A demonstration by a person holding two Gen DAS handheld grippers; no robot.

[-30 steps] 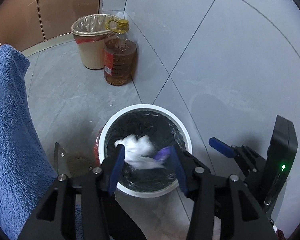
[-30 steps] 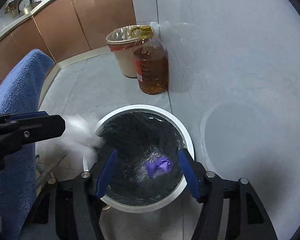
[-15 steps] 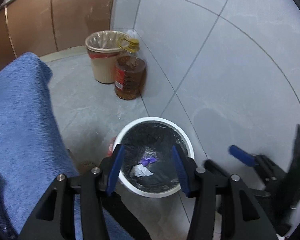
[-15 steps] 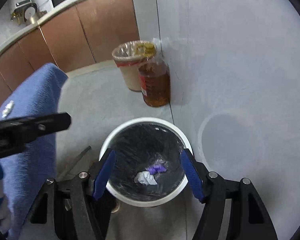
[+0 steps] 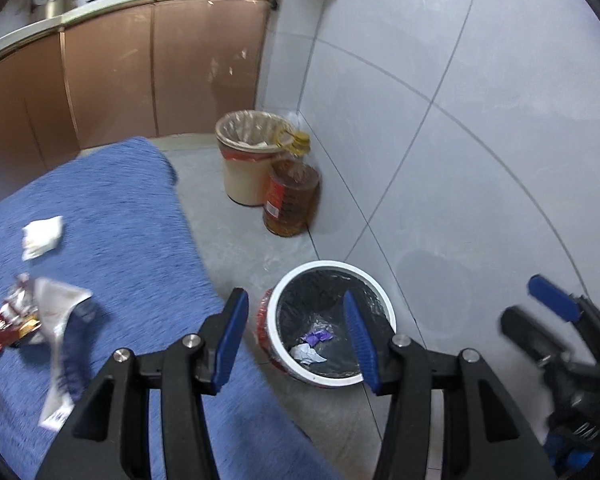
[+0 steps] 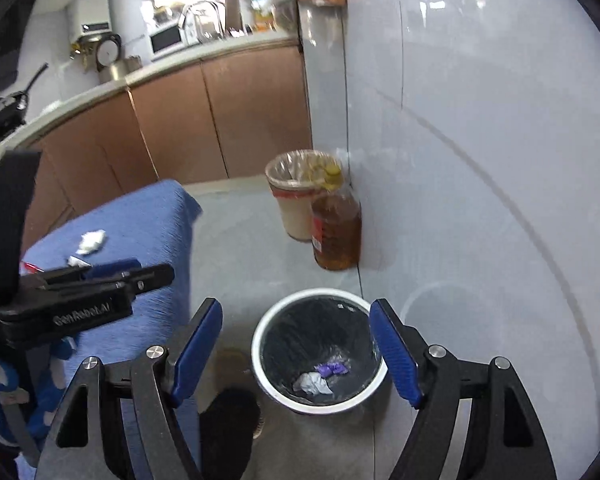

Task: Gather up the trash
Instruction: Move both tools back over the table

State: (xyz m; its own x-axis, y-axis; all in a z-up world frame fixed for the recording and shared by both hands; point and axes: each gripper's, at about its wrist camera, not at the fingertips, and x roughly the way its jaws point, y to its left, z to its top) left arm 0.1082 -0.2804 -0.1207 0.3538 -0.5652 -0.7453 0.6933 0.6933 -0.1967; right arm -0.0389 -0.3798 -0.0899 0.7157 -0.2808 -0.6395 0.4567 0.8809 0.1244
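Both fisheye views are evenly, fairly brightly lit, with black vignette corners and straight tile joints bowing into curves toward the edges. In the right wrist view the kitchen counter at upper left is blown out by strong light, and glare streaks the glossy wall at upper right. Motion blur smears the wrappers at the left wrist view's left edge. Shadows are soft and faint.

Both wrist views high, sharing bin
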